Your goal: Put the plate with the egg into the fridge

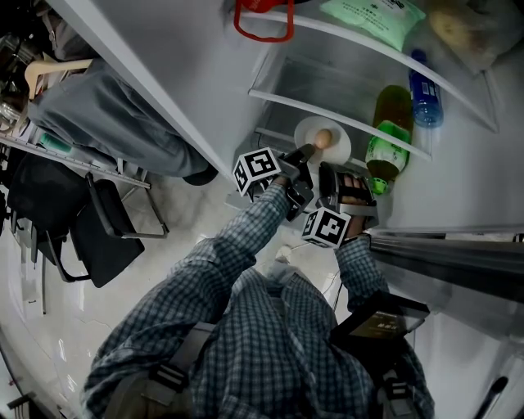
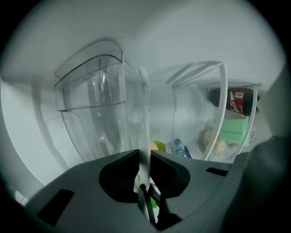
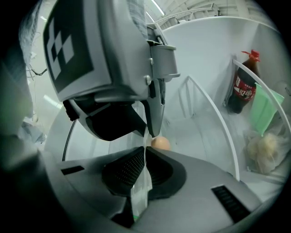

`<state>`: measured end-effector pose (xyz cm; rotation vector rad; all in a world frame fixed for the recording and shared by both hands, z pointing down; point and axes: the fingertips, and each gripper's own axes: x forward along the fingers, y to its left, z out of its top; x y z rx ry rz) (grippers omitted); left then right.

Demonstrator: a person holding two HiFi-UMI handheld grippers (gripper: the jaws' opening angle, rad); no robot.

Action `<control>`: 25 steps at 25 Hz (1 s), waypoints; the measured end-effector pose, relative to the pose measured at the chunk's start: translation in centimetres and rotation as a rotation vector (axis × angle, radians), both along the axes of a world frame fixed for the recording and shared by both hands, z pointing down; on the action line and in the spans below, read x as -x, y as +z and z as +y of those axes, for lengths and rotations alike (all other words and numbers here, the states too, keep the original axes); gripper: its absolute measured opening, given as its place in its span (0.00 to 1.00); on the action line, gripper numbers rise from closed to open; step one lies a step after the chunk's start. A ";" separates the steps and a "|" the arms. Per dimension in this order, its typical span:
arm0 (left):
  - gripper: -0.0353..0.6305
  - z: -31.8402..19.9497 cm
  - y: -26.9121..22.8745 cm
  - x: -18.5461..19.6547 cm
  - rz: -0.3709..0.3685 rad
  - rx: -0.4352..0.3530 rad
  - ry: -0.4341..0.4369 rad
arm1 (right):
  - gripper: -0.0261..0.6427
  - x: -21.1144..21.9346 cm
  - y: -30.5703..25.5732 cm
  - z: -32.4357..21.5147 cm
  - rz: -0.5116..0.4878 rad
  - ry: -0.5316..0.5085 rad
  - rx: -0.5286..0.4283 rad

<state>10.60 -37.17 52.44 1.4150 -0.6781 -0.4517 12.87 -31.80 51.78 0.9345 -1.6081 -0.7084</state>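
A white plate [image 1: 309, 131] with a brown egg [image 1: 323, 138] on it is inside the open fridge, just below a white shelf edge [image 1: 327, 106]. My left gripper [image 1: 308, 152] is shut on the plate's near-left rim. My right gripper [image 1: 334, 170] is shut on the near rim beside it. In the left gripper view the rim [image 2: 144, 132] runs edge-on between the closed jaws, with the egg [image 2: 155, 145] beyond. In the right gripper view the rim [image 3: 142, 193] is pinched too, and the egg [image 3: 160, 144] shows past it. I cannot tell whether the plate rests on a shelf.
The door shelves hold a green bottle [image 1: 391, 139], a blue-capped bottle [image 1: 426, 94] and a cola bottle [image 3: 245, 86]. A green pack [image 1: 372, 18] lies on an upper shelf. A clear drawer [image 2: 95, 104] stands to the left inside. A dark chair [image 1: 106, 229] stands behind on the floor.
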 end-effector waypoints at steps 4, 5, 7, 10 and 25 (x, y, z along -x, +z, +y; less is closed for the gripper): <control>0.10 0.0 -0.1 0.0 -0.009 -0.009 0.004 | 0.07 0.0 0.0 0.0 -0.006 0.010 0.002; 0.10 0.0 -0.2 0.0 -0.009 -0.019 0.002 | 0.07 0.0 0.0 0.0 -0.009 0.014 0.002; 0.11 0.0 -0.5 0.0 -0.001 -0.044 -0.003 | 0.07 -0.1 -0.2 -0.1 -0.017 0.025 -0.002; 0.14 -0.2 -1.2 -0.1 0.020 -0.079 -0.014 | 0.06 -0.2 -0.8 -0.4 -0.028 0.037 -0.014; 0.23 0.1 -1.9 0.5 0.075 -0.106 0.009 | 0.06 -0.1 -0.7 -1.0 -0.018 0.042 0.001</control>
